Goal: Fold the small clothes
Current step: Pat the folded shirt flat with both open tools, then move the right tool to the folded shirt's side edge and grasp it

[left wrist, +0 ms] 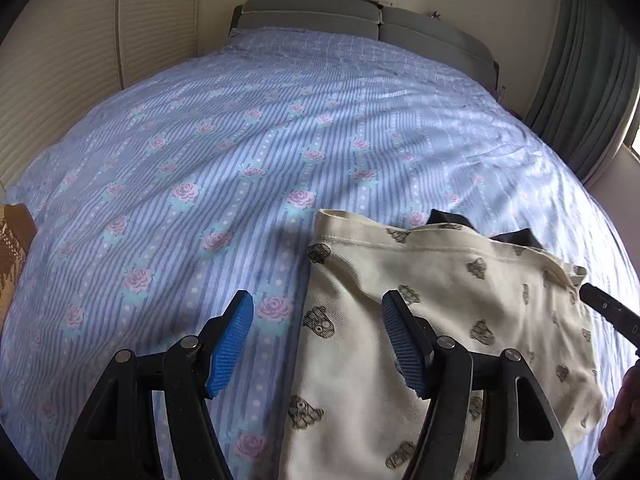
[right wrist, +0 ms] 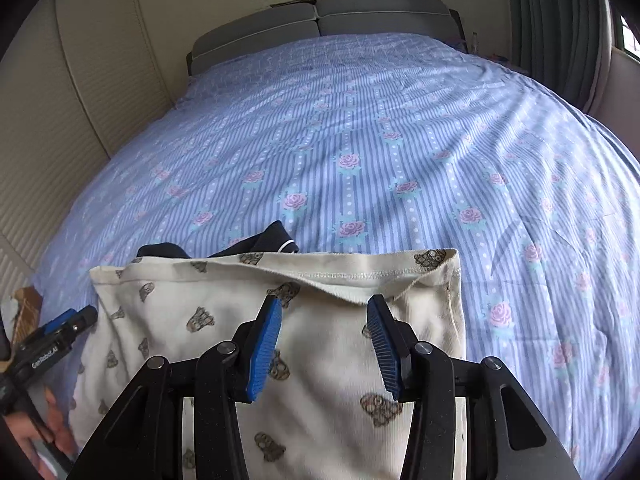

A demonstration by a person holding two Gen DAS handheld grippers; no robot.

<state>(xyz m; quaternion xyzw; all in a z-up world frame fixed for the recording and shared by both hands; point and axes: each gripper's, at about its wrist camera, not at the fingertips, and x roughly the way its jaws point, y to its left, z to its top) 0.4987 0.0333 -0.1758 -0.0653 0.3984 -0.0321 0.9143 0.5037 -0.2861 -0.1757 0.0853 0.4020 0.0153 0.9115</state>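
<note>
A cream garment (left wrist: 460,320) printed with small dark owl-like figures lies on the near part of the bed (left wrist: 260,140), which is covered by a blue striped sheet with pink roses; its stitched hem runs along the far edge, slightly rumpled and lifted in the middle, and the same garment fills the lower centre of the right wrist view (right wrist: 320,320); a dark navy piece of clothing (right wrist: 256,246) pokes out from under the cream garment's far edge, only partly visible, and shows in the left wrist view as a dark strip (left wrist: 480,228) behind the hem; the left gripper (left wrist: 318,340) is spread wide, its blue pads apart, one finger over the bare sheet and the other over the cream garment's left side, with the garment's left edge running between them; whether the pads touch the cloth cannot be told; the right gripper (right wrist: 326,344) is likewise spread, both fingers above the garment just short of the hem, nothing pinched between them; grey cushions (right wrist: 320,20) stand at the head of the bed against a pale wall; a green curtain (right wrist: 560,20) hangs at the right; a brown patterned object (left wrist: 14,240) sits at the bed's left edge.
</note>
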